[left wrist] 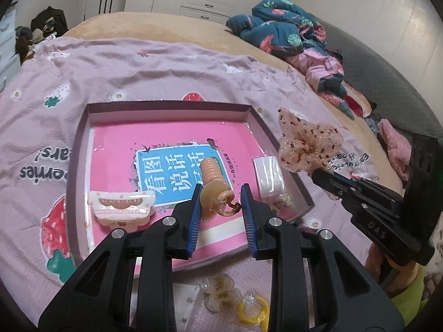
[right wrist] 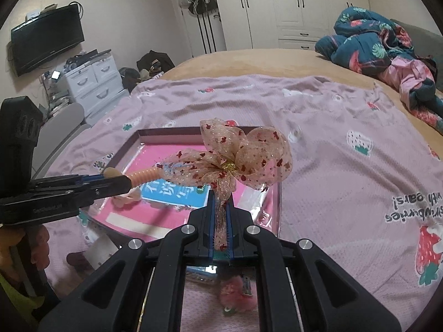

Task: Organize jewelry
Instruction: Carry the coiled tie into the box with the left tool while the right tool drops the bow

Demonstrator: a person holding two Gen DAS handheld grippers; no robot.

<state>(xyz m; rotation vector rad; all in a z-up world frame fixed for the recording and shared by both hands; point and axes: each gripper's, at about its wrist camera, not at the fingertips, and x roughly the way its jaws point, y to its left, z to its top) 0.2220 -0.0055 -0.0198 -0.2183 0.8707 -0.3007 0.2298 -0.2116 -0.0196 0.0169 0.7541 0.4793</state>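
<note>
Two grippers are in play over a shallow box tray (left wrist: 171,108) lying on a pink strawberry-print blanket (left wrist: 138,69) on a bed.

Left wrist view: left gripper (left wrist: 220,196) sits at 6 o'clock, its blue-padded jaws clamped on a peach-coloured hair clip (left wrist: 213,182) with a ribbed spiral body; the ribbed end points toward 12 o'clock and a small hook shows at the near end. Clip hangs over the tray's pink book cover (left wrist: 166,166), which carries large white Chinese characters on a blue panel. At 9 o'clock in the tray lies a pale claw clip (left wrist: 121,207) with scalloped pink trim. At 3 o'clock in the tray, a clear packet of white items (left wrist: 270,177). Right gripper (left wrist: 318,173) enters from 3 o'clock, marked "DAS" on its body, jaws together on the tail of a sheer beige bow (left wrist: 307,144) with red flecks. At 6 o'clock on the blanket, outside the tray, small packets including yellow rings (left wrist: 253,311). Blanket print reads partly "...ears!", upside down.

Right wrist view: right gripper (right wrist: 220,207) at 6 o'clock, jaws closed on the bow's (right wrist: 235,155) tail; bow has a gold centre and stands up above the tray's right edge (right wrist: 278,202). Left gripper (right wrist: 121,184) at 9 o'clock, pinching the ribbed clip (right wrist: 144,175) above the tray. Below the gripper, a pink fluffy clip (right wrist: 238,293) on the blanket. Blanket text at 3 o'clock, inverted: "with ears!".
</note>
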